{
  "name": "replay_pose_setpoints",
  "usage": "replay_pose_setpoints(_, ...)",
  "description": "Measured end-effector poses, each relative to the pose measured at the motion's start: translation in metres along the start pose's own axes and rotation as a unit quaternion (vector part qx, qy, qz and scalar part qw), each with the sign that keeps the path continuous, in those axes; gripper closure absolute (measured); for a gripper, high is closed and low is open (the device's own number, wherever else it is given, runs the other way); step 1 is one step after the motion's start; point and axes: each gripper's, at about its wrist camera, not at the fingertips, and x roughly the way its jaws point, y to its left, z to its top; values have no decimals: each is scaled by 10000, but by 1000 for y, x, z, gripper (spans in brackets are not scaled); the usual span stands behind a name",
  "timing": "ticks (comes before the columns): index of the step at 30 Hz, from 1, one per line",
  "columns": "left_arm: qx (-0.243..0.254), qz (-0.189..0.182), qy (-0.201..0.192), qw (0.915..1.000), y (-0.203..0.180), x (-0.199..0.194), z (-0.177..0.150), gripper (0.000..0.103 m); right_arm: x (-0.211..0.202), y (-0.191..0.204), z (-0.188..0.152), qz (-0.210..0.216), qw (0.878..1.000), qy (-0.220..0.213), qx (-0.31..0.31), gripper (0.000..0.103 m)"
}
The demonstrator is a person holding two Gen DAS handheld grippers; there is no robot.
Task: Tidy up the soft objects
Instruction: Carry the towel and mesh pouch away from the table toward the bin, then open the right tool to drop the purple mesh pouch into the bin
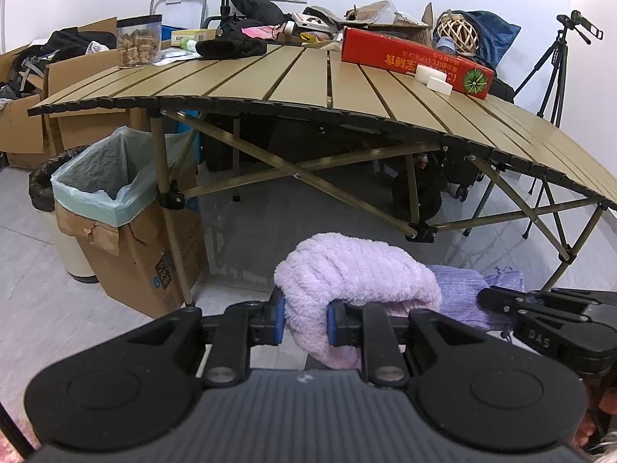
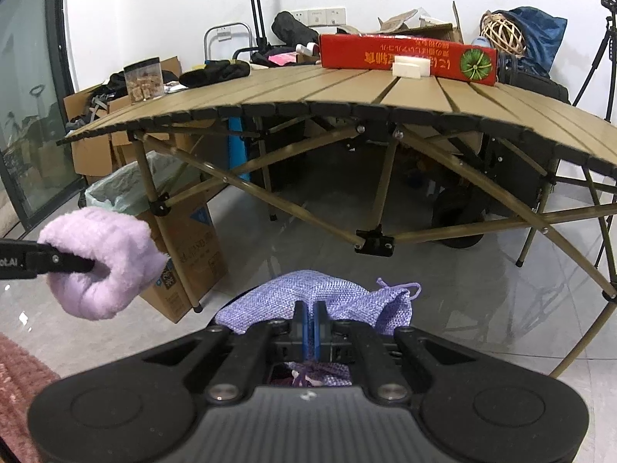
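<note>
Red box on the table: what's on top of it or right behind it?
Nothing sits on the red box. Two white blocks stand in front. Behind: an open cardboard box and a wicker ball. Anything lower behind it is hidden.

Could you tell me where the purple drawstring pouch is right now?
The purple drawstring pouch is clamped in the right gripper, held above the floor before the folding table.

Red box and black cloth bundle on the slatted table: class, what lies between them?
In the right wrist view, only bare slats of the table lie between the black cloth bundle and the red box; farther back there is clutter.
</note>
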Motion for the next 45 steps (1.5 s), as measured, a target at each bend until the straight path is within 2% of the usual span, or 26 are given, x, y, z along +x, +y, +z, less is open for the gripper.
replay_pose_setpoints(16,-89,360,231,9990,2,42,16,83,59,-6,-6,105,9992,359,121,101)
replay_pose_setpoints(28,-110,477,443,9978,7,52,7,83,80,-8,-20,163,9978,641,88,100)
replay_pose_setpoints(35,-95,475,450,9978,6,51,4,83,80,-9,-22,281,9967,747,162,91)
replay_pose_setpoints(36,-93,476,454,9978,6,52,4,83,80,-10,-22,280,9966,758,184,88)
replay_pose_setpoints(38,-83,484,462,9977,6,52,4,83,80,-12,-21,270,9963,778,239,77)
replay_pose_setpoints(40,-76,479,467,9977,5,53,4,83,79,-14,-20,221,9961,801,303,51)
replay_pose_setpoints(41,-67,480,468,9977,5,53,3,83,78,-15,-19,200,9960,802,337,45)
replay_pose_setpoints(43,-60,475,475,9977,4,54,4,83,77,-16,-17,124,9960,802,380,22)
replay_pose_setpoints(45,-54,474,490,9977,4,54,3,83,76,-17,-15,21,9959,806,417,9)
